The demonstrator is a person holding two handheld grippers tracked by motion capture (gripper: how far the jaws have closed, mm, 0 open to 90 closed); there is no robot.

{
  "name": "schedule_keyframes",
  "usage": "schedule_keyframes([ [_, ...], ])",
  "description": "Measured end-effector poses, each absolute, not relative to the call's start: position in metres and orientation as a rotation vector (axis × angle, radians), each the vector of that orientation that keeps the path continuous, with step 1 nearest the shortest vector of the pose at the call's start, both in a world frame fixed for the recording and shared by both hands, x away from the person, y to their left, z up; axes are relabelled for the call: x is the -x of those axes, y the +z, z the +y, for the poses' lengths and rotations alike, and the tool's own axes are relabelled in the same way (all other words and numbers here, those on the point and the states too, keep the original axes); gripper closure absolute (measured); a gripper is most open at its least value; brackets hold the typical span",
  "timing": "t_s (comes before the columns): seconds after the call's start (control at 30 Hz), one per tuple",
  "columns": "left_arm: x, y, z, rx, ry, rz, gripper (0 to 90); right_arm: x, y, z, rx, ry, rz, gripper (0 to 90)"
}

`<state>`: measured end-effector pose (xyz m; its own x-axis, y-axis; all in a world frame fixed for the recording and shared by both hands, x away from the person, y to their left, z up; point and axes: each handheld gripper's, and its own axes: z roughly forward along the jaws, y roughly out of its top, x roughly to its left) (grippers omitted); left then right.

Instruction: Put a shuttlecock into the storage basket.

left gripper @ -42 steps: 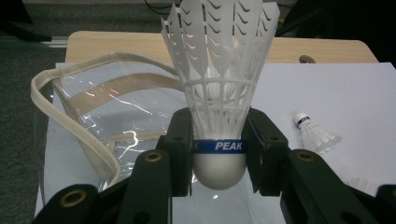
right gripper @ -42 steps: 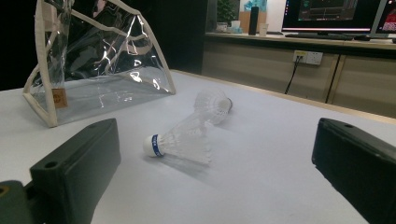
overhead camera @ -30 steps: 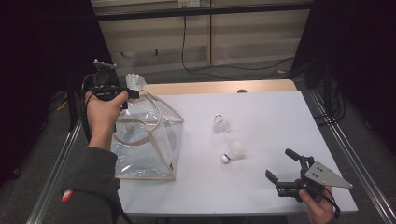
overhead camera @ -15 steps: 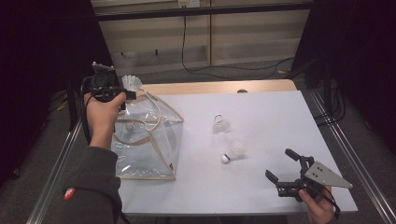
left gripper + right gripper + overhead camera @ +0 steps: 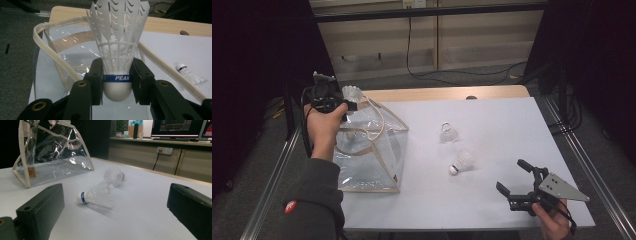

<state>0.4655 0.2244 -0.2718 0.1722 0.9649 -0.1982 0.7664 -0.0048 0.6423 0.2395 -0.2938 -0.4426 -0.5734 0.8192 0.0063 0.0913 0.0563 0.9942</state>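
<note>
My left gripper is shut on a white shuttlecock and holds it above the back left corner of a clear plastic bag with beige trim. In the left gripper view the jaws clamp the cork base at its blue band, the shuttlecock stands feathers up, and the bag's open mouth lies below. Two more shuttlecocks lie on the white table, one farther back and one nearer. My right gripper is open near the front right edge, with the nearer shuttlecock lying ahead of its jaws.
The white table top has a wooden strip along its back edge and metal rails on both sides. A black cable runs over the floor behind it. In the right gripper view the bag stands at the left.
The left gripper with its shuttlecock has edged slightly down and to the left above the bag. The right gripper and the two lying shuttlecocks have not moved.
</note>
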Motion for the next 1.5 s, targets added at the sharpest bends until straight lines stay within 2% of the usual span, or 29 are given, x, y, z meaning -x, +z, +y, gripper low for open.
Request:
schedule_keyframes([
  [0.67,-0.468,-0.282,0.225,-1.830,0.379,1.658,64.1,-0.240,-0.443,-0.294,-0.908,1.572,1.745,0.9],
  [0.87,-0.469,-0.284,0.226,-1.833,0.369,1.664,56.5,-0.240,-0.443,-0.294,-0.908,1.571,1.746,0.9],
  [1.5,-0.466,-0.281,0.223,-1.851,0.326,1.626,47.0,-0.239,-0.442,-0.294,-0.908,1.570,1.746,1.0],
])
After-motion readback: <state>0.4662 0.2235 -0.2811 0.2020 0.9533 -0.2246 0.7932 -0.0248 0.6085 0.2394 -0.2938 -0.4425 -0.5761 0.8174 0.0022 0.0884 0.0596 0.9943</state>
